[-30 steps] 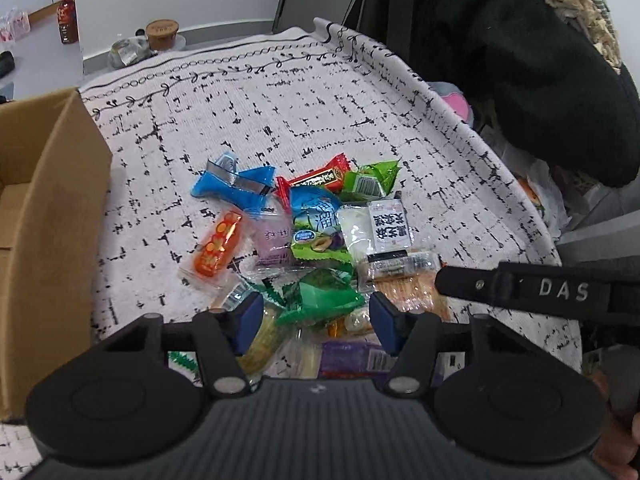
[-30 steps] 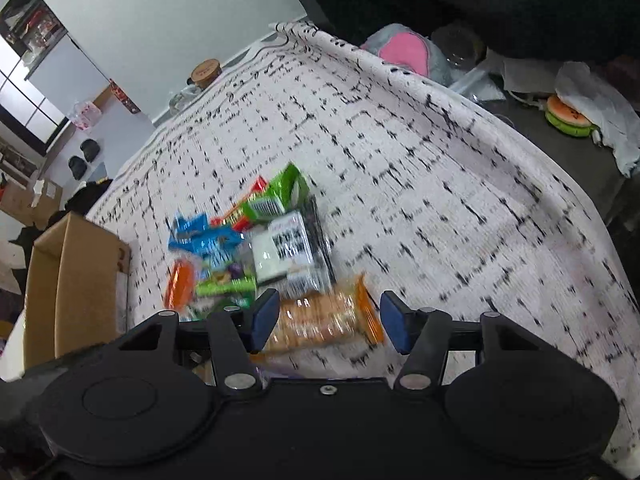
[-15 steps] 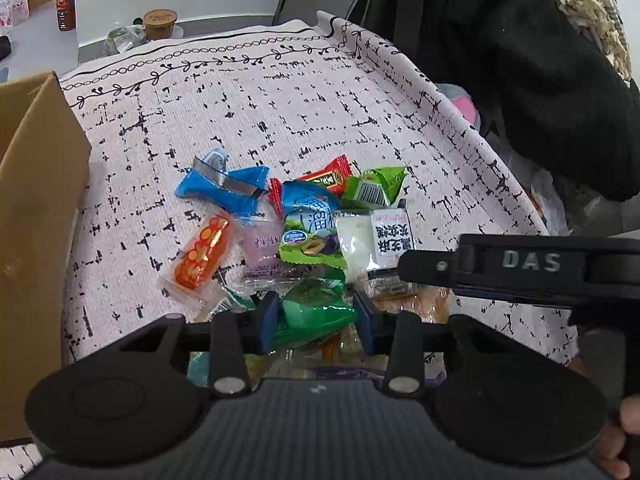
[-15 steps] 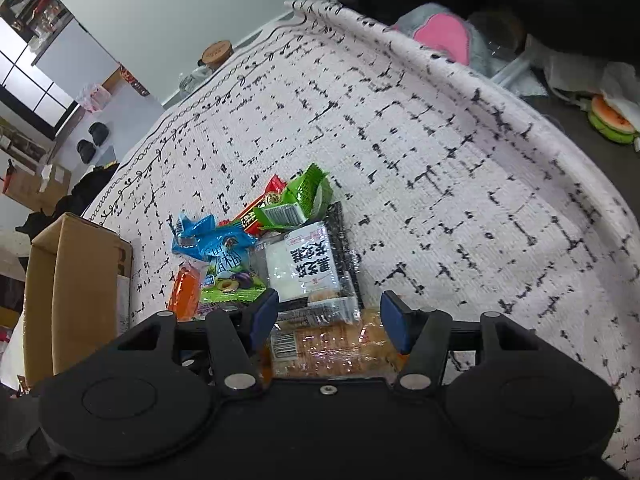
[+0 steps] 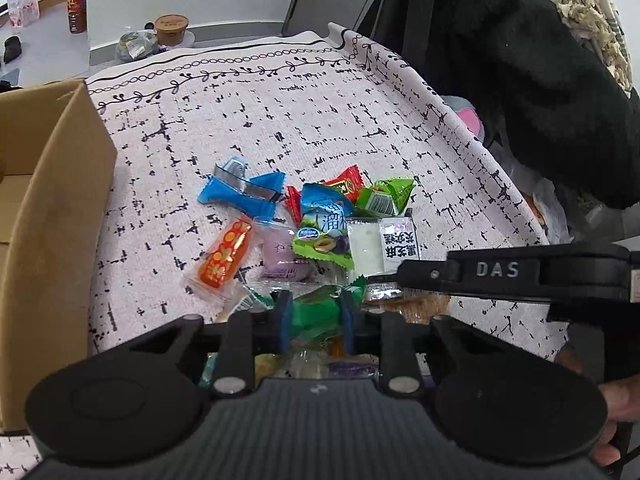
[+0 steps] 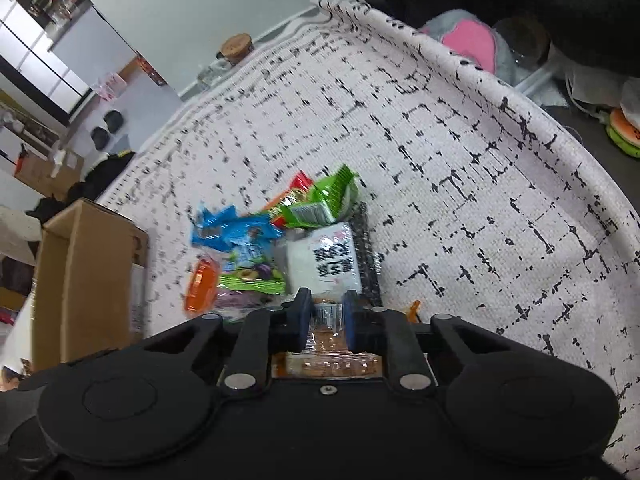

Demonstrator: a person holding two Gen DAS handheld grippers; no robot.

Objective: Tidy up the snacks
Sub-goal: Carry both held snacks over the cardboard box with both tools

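A pile of wrapped snacks lies on the patterned cloth (image 5: 280, 120): a blue packet (image 5: 244, 194), an orange packet (image 5: 226, 258), a white packet with black characters (image 5: 384, 246) and others. My left gripper (image 5: 314, 314) is shut on a green packet (image 5: 316, 308) at the near edge of the pile. My right gripper (image 6: 326, 322) is shut on a clear cracker packet (image 6: 328, 344), just in front of the white packet (image 6: 324, 260). The right gripper's arm (image 5: 508, 276) crosses the left wrist view on the right.
An open cardboard box (image 5: 48, 216) stands at the left of the cloth; it also shows in the right wrist view (image 6: 84, 276). Dark clothing (image 5: 520, 60) hangs past the cloth's right edge. A jar (image 5: 172, 28) and bottle (image 5: 76, 8) stand beyond the far edge.
Both grippers have closed: the left on the green packet, the right on the cracker packet. The right gripper has moved in over the pile.
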